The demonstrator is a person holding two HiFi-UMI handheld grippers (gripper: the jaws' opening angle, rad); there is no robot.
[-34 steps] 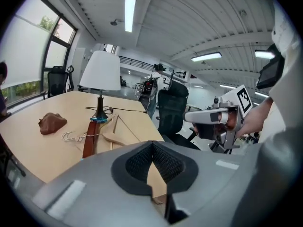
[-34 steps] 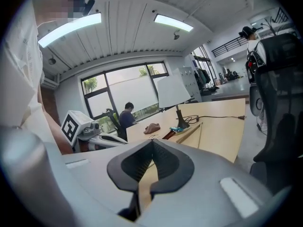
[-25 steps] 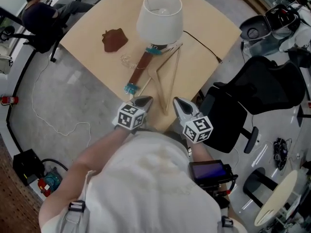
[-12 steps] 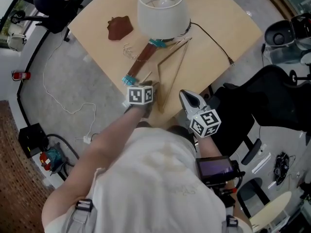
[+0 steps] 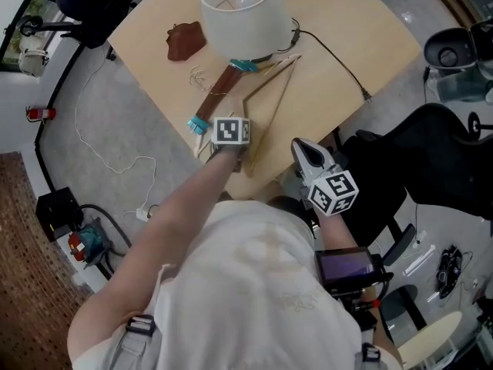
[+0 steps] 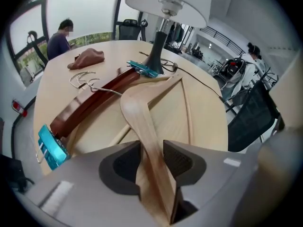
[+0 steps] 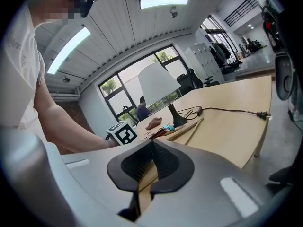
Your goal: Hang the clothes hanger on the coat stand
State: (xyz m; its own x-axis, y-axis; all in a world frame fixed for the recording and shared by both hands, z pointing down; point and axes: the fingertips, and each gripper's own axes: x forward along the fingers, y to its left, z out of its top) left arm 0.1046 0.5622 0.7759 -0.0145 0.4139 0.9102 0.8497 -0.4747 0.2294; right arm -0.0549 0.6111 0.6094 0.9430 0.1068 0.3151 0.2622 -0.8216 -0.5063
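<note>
A light wooden hanger lies flat on the table, reaching from the lamp's foot to the near edge. My left gripper points steeply down over its near end. In the left gripper view, one arm of the wooden hanger runs between the jaws of the left gripper, which have just been opening and stand on either side of it. My right gripper hovers off the table's near corner, to the right of the hanger. In its own view the right gripper is shut on nothing.
A dark brown hanger with teal clips lies left of the light one. A white-shaded lamp stands behind, its cord trailing right. Wire hooks and a brown cloth lie further left. A black office chair stands to the right.
My left gripper has gone from beside my body out over the table edge and down onto the light hanger, with its jaws now apart. The right gripper has drifted slightly right.
</note>
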